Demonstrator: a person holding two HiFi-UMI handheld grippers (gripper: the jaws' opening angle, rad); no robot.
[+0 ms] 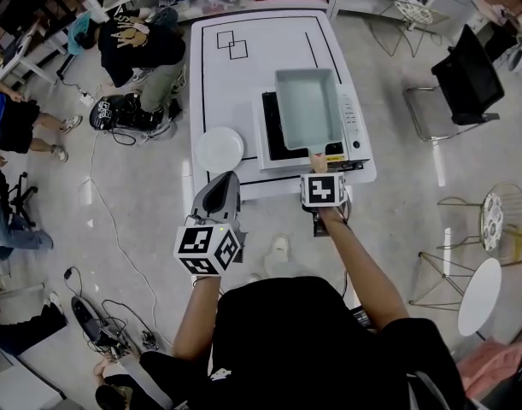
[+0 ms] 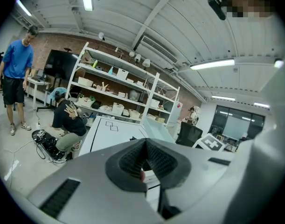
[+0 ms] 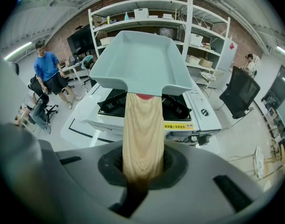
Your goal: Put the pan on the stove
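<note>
R gripper [image 3: 142, 164]: you had its jaws clamped tight on the pan's wooden handle [image 3: 142, 125], w/ only a narrow gap and the handle filling it. The pan [image 1: 309, 108] (grey-blue, rectangular, empty) was over the stove [image 1: 354, 131] at the near right end of the table [image 1: 243, 75], its body above the dark burner grates [image 3: 110, 104].

L gripper [image 1: 219, 196]: jaws together, nothing in them. It hung at the table's near edge, just beside a white plate [image 1: 219, 149], and had no part in the job.

Progress: pickup and carry looked done, and the pan was lined up w/ the burner. In the right gripper view the base seemed lifted off the grates w/ the far end raised, so I judged it not set down yet; contact under the pan wasn't visible. Left for you: lower it flat, let go of the handle, back the gripper out.
</note>
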